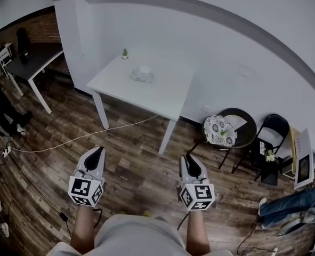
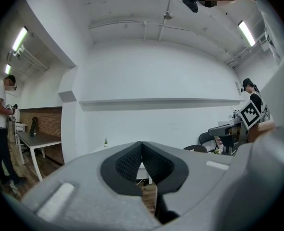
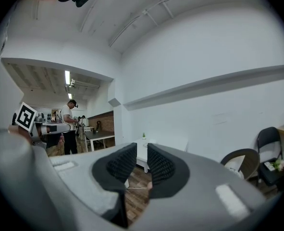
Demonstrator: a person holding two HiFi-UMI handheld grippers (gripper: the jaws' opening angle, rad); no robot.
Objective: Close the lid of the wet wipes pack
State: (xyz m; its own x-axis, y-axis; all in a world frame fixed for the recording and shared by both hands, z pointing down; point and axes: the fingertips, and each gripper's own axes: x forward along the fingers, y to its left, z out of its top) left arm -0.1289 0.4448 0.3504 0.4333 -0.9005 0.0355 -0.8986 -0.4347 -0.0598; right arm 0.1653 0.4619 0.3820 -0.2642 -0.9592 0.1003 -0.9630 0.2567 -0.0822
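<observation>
The wet wipes pack (image 1: 142, 74) lies on the white table (image 1: 162, 97) across the room, far from both grippers; something white stands up on its top, too small to make out. In the head view my left gripper (image 1: 97, 151) and right gripper (image 1: 191, 158) are held low over the wooden floor, pointing toward the table. The left gripper (image 2: 142, 144) has its jaws touching at the tips with nothing between them. The right gripper (image 3: 142, 146) shows a narrow empty gap between its pads, with the table edge visible through it.
A small potted plant (image 1: 124, 53) stands at the table's far corner. A white cable (image 1: 72, 140) runs across the floor before the table. Round chair (image 1: 229, 128) and folding chair (image 1: 272, 135) at right, a dark desk (image 1: 32, 63) at left. A person (image 3: 69, 126) stands farther back.
</observation>
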